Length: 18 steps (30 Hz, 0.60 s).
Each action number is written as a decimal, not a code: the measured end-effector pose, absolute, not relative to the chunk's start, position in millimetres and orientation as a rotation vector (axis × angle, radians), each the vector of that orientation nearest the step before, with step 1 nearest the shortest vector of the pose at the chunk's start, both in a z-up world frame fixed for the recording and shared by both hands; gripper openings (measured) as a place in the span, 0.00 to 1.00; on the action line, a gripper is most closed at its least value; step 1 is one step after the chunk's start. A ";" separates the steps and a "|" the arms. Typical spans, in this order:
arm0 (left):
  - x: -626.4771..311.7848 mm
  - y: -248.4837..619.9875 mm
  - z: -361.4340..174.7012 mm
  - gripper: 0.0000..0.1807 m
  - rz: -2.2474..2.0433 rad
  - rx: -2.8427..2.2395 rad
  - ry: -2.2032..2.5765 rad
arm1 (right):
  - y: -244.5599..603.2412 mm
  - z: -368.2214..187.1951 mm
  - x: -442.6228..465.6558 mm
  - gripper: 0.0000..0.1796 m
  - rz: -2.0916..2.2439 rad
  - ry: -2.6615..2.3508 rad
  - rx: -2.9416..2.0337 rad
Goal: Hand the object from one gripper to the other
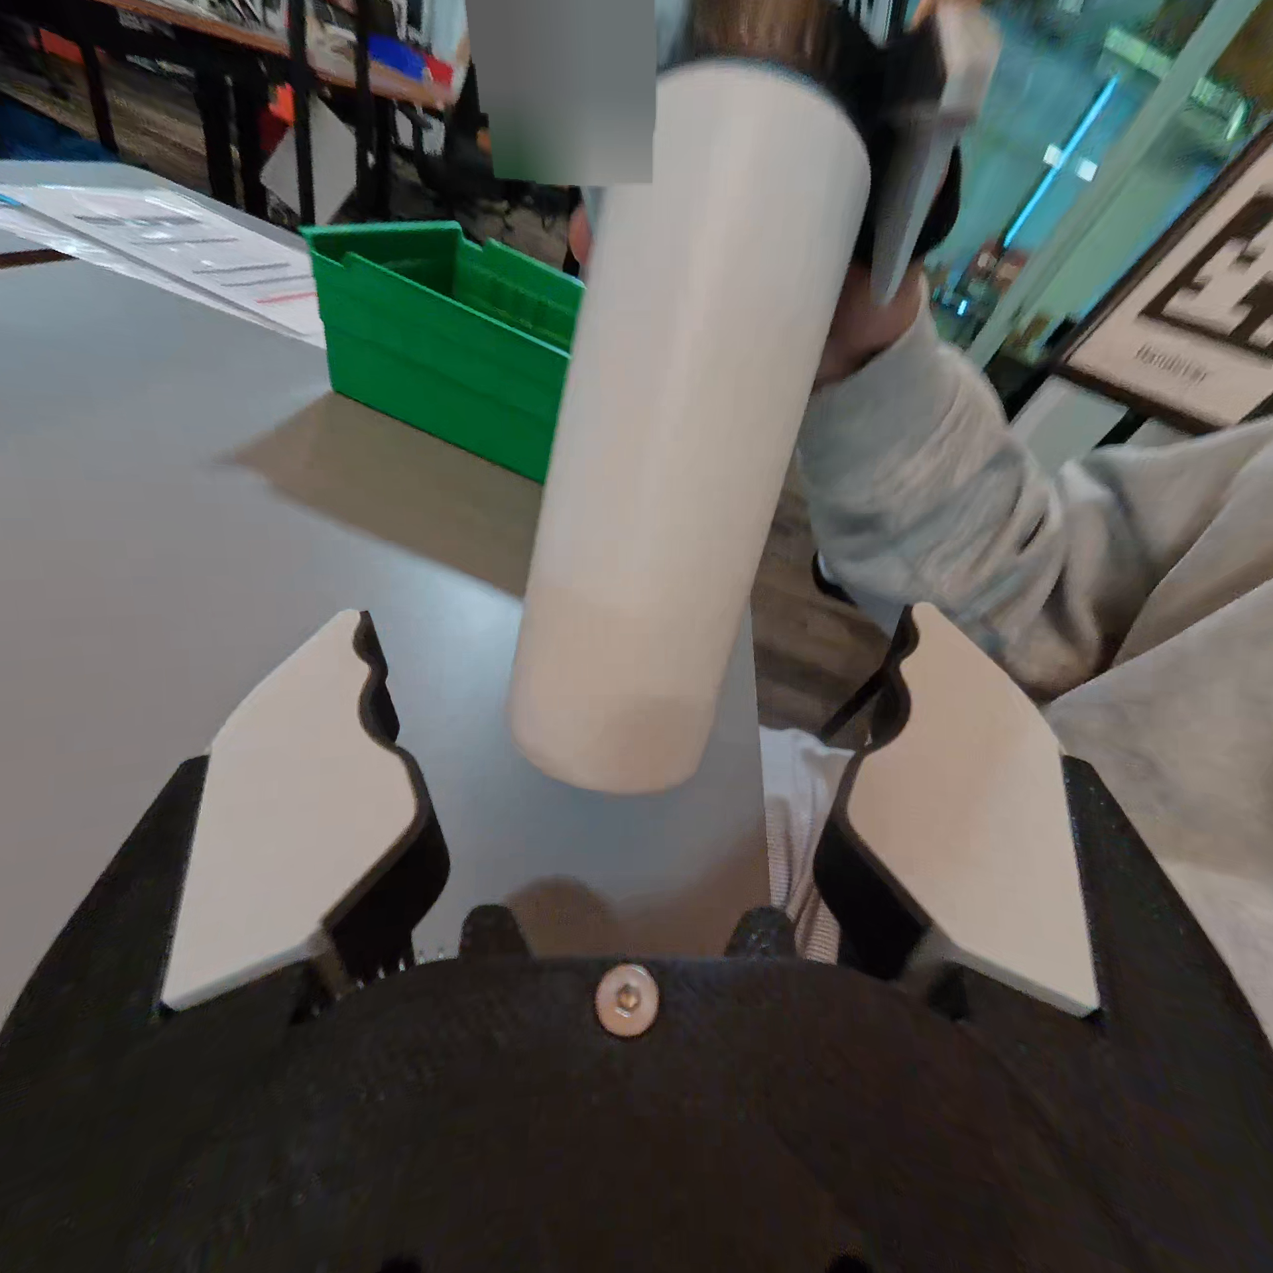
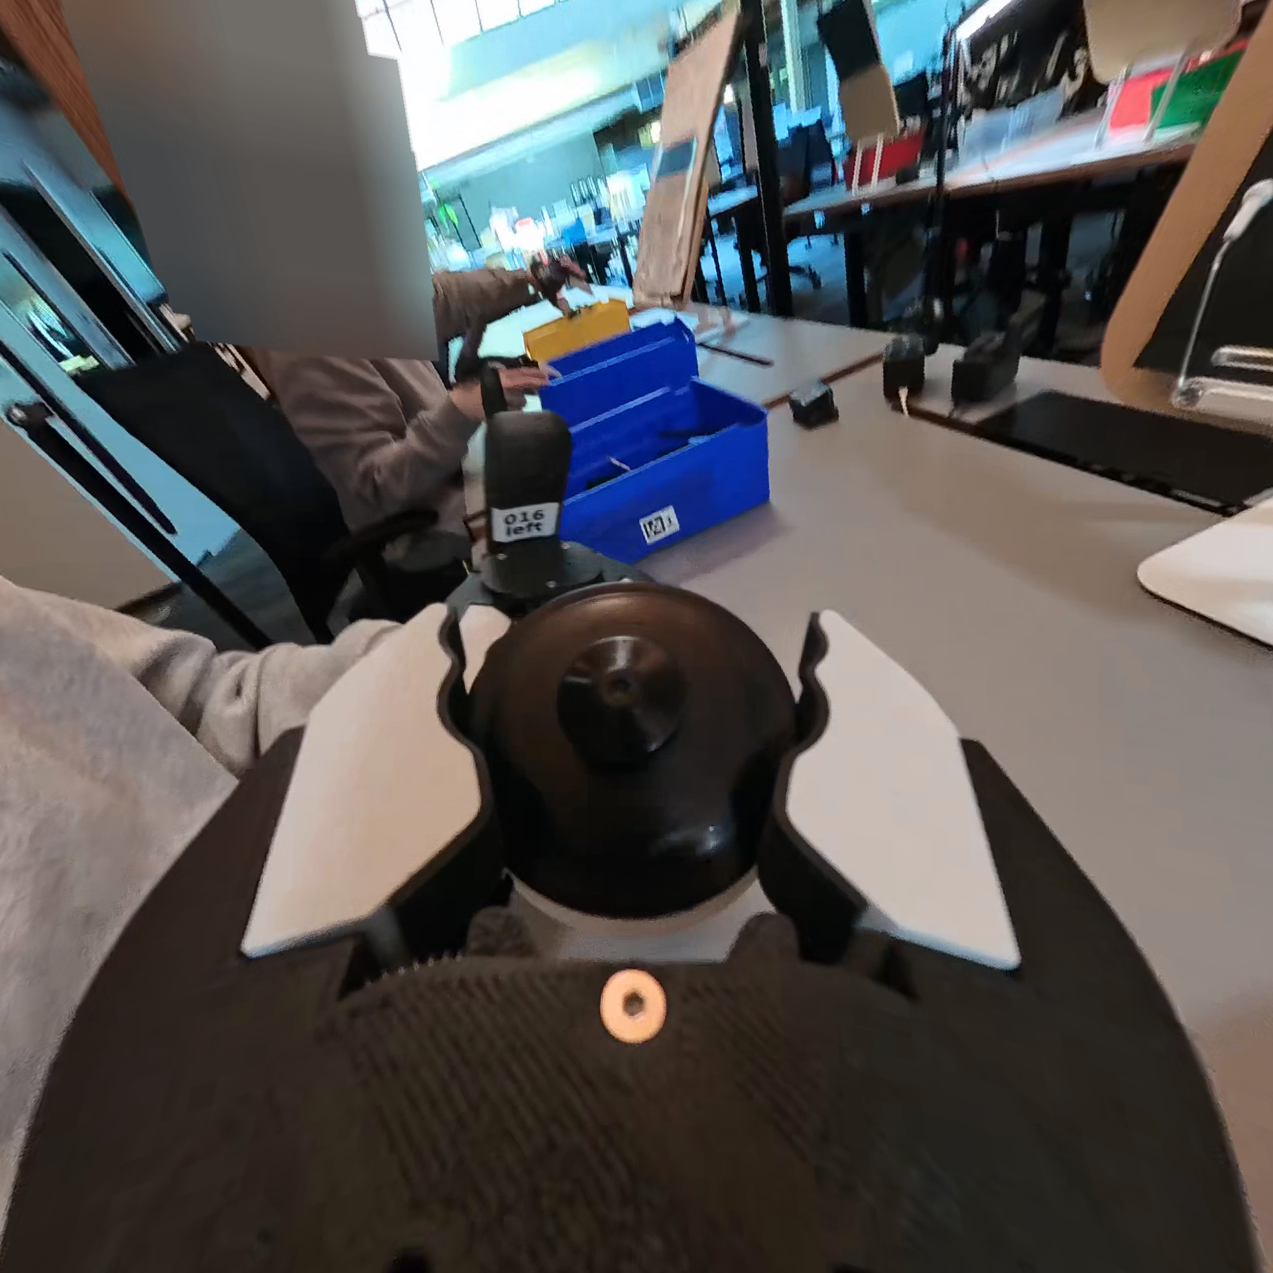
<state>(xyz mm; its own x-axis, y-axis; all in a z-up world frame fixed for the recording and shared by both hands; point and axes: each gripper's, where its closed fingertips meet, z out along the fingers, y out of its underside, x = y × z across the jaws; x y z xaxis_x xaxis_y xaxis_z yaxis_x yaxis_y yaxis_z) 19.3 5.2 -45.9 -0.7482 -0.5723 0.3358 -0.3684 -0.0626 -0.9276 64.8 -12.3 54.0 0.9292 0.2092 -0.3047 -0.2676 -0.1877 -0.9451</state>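
Handover midway | right gripper (image 2: 630,696) clamps bottle (image 1: 689,427) cap end | left gripper (image 1: 637,689) jaws wide, bottle base between at 12 o'clock, untouched | left: close, right release

A white bottle (image 1: 682,427) hangs tilted at frame centre, its lower end between the left gripper (image 1: 637,696)'s wide-apart jaws, untouched. The right gripper (image 1: 909,165) clamps its top, upper right. A green bin (image 1: 441,358) sits on the grey desk (image 1: 138,516).

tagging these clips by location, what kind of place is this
Probably a shared workshop or lab office. Long grey desks carry plastic parts bins, a blue bin here and a green bin in the left wrist view. Rows of workbenches fill the open hall behind, and another person works nearby.
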 end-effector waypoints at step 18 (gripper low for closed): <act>14.7 -56.4 -53.6 0.57 -1.716 -0.874 2.109 | 4.9 81.1 13.3 0.60 0.322 -0.094 -1.653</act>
<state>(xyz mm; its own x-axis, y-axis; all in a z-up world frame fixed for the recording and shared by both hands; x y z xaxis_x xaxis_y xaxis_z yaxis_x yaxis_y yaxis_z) 14.7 -56.4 -53.6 -0.7761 -0.6120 0.1523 -0.2736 0.1092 -0.9556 13.3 4.9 81.1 0.9558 0.2510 -0.1532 -0.1285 -0.1120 -0.9854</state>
